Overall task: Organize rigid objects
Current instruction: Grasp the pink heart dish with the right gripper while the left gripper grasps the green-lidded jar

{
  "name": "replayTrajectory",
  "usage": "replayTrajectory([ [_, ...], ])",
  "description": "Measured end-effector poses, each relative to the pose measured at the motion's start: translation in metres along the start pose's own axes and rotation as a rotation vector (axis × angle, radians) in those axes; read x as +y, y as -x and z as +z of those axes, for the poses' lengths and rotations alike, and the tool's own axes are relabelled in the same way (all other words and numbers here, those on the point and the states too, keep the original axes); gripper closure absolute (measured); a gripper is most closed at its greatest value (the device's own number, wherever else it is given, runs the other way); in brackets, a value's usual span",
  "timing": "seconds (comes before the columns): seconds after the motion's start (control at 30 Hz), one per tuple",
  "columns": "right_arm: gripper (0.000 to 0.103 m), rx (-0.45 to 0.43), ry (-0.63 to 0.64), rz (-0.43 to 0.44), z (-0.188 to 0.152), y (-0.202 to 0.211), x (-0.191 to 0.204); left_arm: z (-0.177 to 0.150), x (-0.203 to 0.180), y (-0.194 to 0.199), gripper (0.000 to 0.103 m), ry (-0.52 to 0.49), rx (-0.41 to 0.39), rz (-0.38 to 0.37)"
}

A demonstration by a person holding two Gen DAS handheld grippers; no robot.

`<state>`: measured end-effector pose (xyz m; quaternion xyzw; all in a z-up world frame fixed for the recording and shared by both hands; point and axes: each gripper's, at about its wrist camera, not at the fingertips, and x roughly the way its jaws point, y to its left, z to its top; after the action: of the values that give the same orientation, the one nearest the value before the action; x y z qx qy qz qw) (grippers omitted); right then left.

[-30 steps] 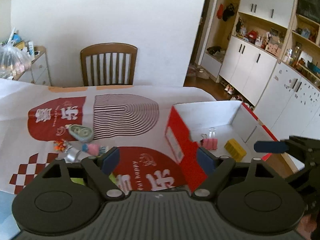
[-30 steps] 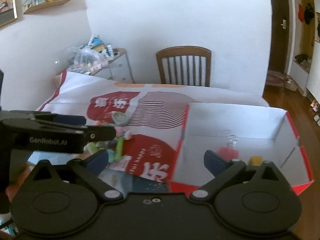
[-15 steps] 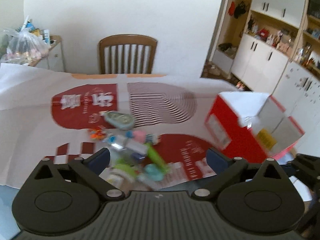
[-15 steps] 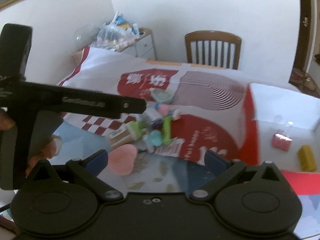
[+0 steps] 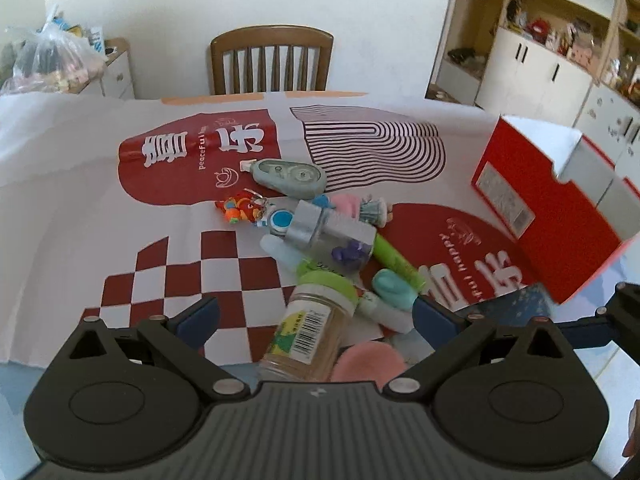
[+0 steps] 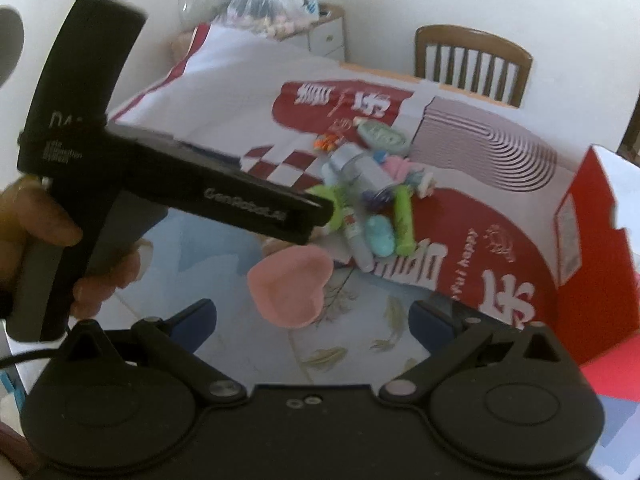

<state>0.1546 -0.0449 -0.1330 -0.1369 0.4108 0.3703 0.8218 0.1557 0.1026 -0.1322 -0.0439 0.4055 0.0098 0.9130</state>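
Lying on its side at the near end of the heap, the spice jar (image 5: 310,334) ran its long axis from lower left to upper right in the left wrist view, its green cap (image 5: 326,286) pointing away toward the middle of the pile and its base toward the camera. It was a clear jar of tan contents with a yellow and green label and a barcode facing up. The left gripper (image 5: 316,316) hovered over it with its jaws spread as wide as they go, the jar showing between the blue pads but not pressed by them.

Beyond the cap, a clear box with a grey lid (image 5: 334,236) lay slanted, holding small purple pieces. A green marker (image 5: 396,260) pointed from the box down to the right, with a teal oval piece (image 5: 394,290) just beside it. Farther back lay a grey-green correction tape dispenser (image 5: 288,176), long axis across the view, and an orange toy figure (image 5: 240,210) to its left. A pink heart-shaped pad (image 6: 290,288) lay nearest, on the blue floral cloth (image 6: 360,340), just off the edge of the red and white printed sheet (image 5: 168,264).

The red box (image 5: 548,216) stood at the right, apart from the heap, its open white inside tipped away.

The right gripper (image 6: 312,316) also had its jaws wide apart with nothing between the pads; the heart pad lay just ahead of them.
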Motion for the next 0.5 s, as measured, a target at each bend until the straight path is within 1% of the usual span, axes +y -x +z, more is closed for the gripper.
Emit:
replayTrajectory([
  [0.1, 0.001, 0.014, 0.042, -0.001, 0.000, -0.012, 0.008, -0.002, 0.004, -0.008, 0.000, 0.001, 0.017, -0.005],
  [0.3, 0.006, 0.038, 0.089, -0.007, 0.001, -0.034, 0.017, -0.007, 0.015, -0.023, 0.000, 0.046, 0.061, -0.010],
  [0.43, 0.008, 0.039, 0.113, -0.011, 0.002, -0.047, 0.024, -0.010, 0.015, -0.029, 0.001, 0.044, 0.073, -0.025],
  [0.5, 0.012, 0.044, 0.133, -0.018, 0.002, -0.054, 0.029, -0.012, 0.013, -0.032, 0.001, 0.036, 0.074, -0.030],
])
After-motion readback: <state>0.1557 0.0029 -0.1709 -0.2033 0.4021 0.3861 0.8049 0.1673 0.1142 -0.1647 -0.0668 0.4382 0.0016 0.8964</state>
